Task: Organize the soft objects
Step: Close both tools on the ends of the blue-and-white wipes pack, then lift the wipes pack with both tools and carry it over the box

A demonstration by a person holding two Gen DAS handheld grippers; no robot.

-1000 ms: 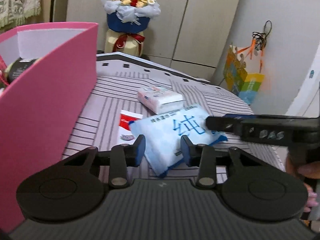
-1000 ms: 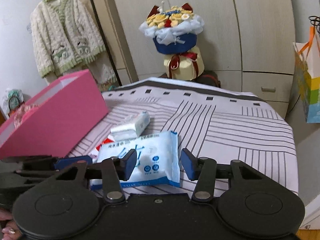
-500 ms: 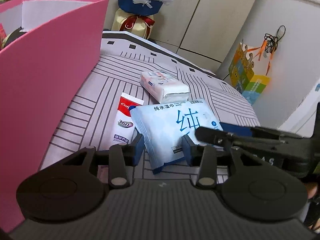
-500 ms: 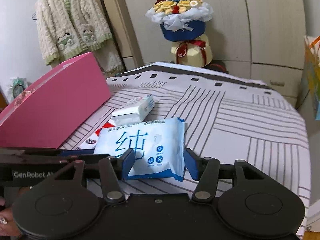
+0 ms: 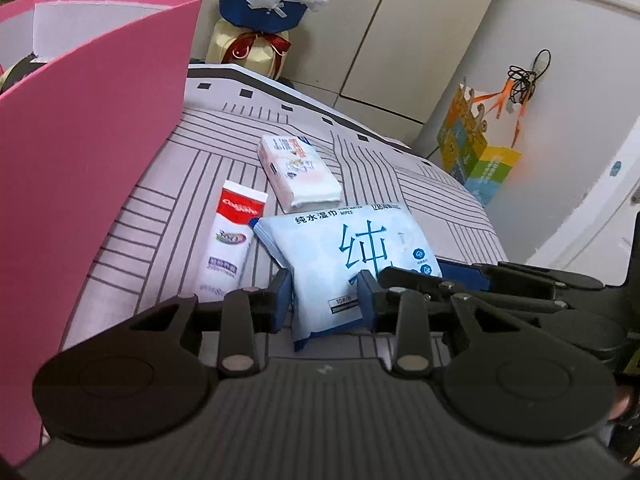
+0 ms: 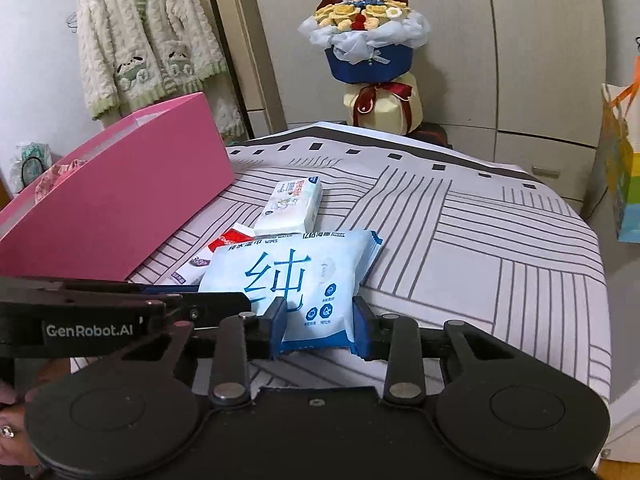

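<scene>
A: Pale blue plastic, the wet wipes pack, lying flat on the striped tablecloth near its front edge.

B: Caught from both sides. Right gripper closing on the pack's near end, blue pads hard against its two edges, wrapper bulging between them.

A: Left gripper closing too, astride the pack's near left corner. Inner pad against the wrapper; outer pad just beside the edge, contact there impossible to confirm.

B: Crossing in front of each other as well: right gripper's fingers reaching in from the right side of the left wrist view, left gripper's arm lying across the lower left of the right wrist view.

A: Beside the pack, toward the pink box: a red and white toothpaste tube, flat, partly tucked under the pack's edge in the right wrist view.

B: Behind both, a small tissue packet, just clear of the pack's far edge. Pink box standing upright along the left of the tablecloth.

A: Beyond the table, a wrapped bouquet against the wardrobe doors.
</scene>
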